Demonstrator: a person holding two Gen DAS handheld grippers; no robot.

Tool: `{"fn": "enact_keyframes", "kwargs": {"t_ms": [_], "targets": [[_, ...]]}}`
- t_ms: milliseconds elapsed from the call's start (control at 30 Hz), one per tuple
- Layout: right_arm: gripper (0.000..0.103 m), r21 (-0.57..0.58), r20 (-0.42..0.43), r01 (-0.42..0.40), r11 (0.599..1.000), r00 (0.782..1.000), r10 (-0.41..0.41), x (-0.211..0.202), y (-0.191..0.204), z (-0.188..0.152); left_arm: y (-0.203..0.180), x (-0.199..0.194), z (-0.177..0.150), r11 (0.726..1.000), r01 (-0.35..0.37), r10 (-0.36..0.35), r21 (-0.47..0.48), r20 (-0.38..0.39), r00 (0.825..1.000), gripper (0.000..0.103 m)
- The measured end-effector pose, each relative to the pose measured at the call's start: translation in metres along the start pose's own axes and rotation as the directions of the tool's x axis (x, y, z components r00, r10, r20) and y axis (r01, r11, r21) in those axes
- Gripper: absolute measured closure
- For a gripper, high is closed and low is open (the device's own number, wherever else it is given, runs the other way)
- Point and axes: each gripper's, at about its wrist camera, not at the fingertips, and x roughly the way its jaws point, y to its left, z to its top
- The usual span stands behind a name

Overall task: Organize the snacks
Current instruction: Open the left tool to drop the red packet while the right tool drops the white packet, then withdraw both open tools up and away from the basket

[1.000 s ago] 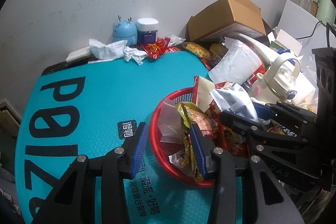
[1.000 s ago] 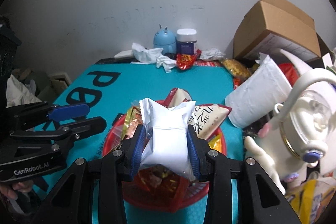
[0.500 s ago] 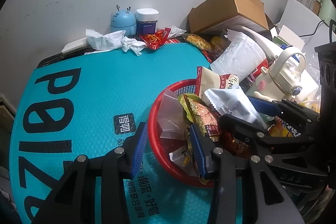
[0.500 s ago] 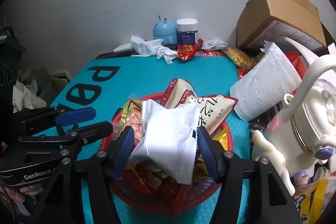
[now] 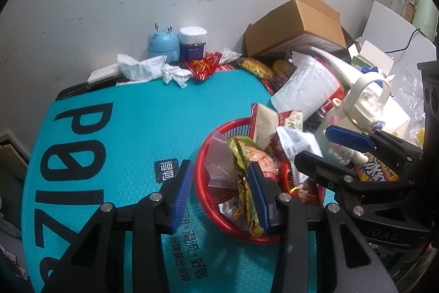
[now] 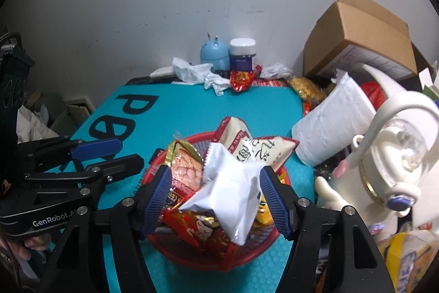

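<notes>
The right gripper [image 6: 215, 199] is wide open over the red basket [image 6: 255, 251], and its two blue fingers [image 6: 157, 199] stand far apart. A white snack bag [image 6: 230, 191] lies between them on top of the pile, with space on both sides, so the gripper lets it lie loose and grips nothing. The left gripper [image 5: 219, 194] is open too and holds nothing. Its right finger [image 5: 259, 199] reaches into the near left part of the basket [image 5: 201, 183] among the wrappers, just beside a green and yellow snack pack [image 5: 241, 153], and its left finger hangs over the teal mat [image 5: 137, 114] outside the rim. The basket is full of snack bags and sits on the near right part of the mat. To the right of it stands a white teapot [image 6: 397, 164]. At the far edge, by the wall, stand a blue round toy [image 6: 214, 52], a jar with a white lid [image 6: 242, 54] and some crumpled paper [image 6: 197, 72]. A brown box [image 6: 362, 35] sits far right
</notes>
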Motion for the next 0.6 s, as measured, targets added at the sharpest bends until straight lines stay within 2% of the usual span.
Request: {"fn": "enact_keyframes", "kwargs": {"t_ms": [333, 600], "targets": [[0.036, -0.033, 0.096, 0.01, 0.999, 0.995, -0.007, -0.046, 0.009, 0.01, -0.011, -0.043, 0.009, 1.0, -0.024, 0.023, 0.002, 0.085, 0.996, 0.062], [0.035, -0.049, 0.201, 0.04, 0.998, 0.979, -0.03, -0.097, 0.018, 0.01, -0.028, -0.085, 0.01, 0.999, -0.023, 0.018, 0.027, 0.167, 0.986, 0.062]]}}
